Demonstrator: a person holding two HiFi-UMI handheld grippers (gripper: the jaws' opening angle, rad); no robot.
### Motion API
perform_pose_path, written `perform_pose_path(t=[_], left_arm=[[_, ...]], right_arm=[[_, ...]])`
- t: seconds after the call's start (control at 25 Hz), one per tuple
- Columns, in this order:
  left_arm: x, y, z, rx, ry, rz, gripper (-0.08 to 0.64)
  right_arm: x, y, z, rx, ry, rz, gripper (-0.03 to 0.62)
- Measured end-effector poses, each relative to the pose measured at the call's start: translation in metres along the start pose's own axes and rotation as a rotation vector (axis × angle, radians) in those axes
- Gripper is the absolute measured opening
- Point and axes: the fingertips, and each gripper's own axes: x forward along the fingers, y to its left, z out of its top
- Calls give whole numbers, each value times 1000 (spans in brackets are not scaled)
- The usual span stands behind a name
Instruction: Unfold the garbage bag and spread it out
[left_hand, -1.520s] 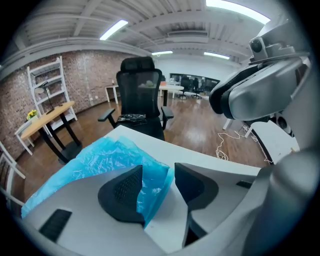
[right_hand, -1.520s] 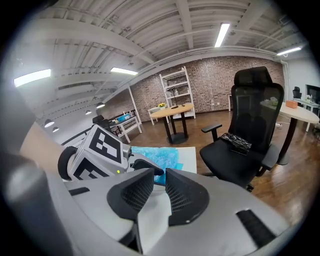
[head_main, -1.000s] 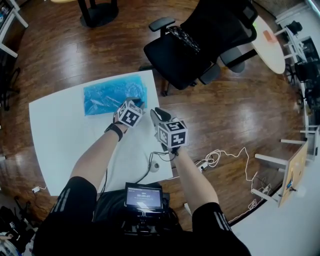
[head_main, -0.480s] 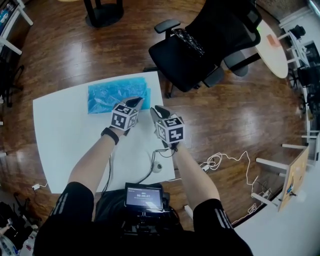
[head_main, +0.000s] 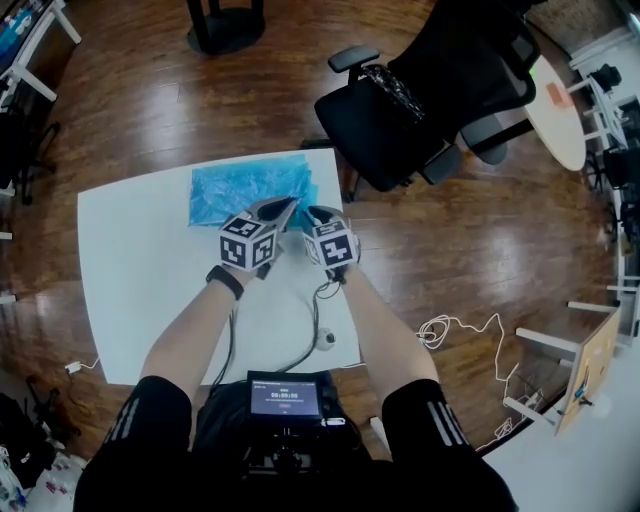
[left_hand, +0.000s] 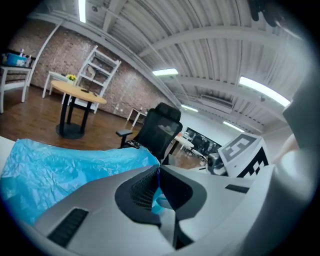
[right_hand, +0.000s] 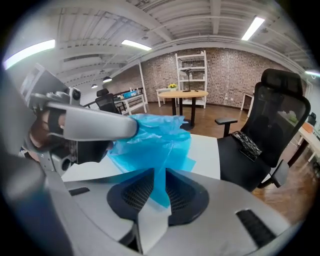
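Note:
The blue garbage bag (head_main: 245, 187) lies crumpled at the far right of the white table (head_main: 140, 280). Both grippers meet at its near right corner, which is pulled up off the table. My left gripper (head_main: 285, 207) is shut on a thin fold of the blue film (left_hand: 159, 175), and the rest of the bag (left_hand: 55, 165) stretches away to its left. My right gripper (head_main: 312, 212) is shut on another strip of film (right_hand: 162, 185) that runs up between its pads. In the right gripper view the left gripper (right_hand: 87, 125) sits close at the left, against the bag (right_hand: 155, 135).
A black office chair (head_main: 430, 100) stands just beyond the table's right far corner. A cable (head_main: 315, 320) runs over the near part of the table to a screen unit (head_main: 285, 398) at the person's chest. A round white table (head_main: 560, 110) is at far right.
Both grippers have moved away from the person to the bag's near right corner and come together there. The corner of the bag now rises off the table between them.

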Motion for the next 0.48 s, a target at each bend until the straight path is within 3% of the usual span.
perform_pose_path(t=[0.28, 0.48], left_arm=[[-12, -1, 11, 9, -41, 1, 0], [-38, 10, 32, -1, -105, 29, 0]], right_arm=[[27, 1, -17, -58, 118, -35, 97], [31, -4, -21, -4, 104, -40, 98]])
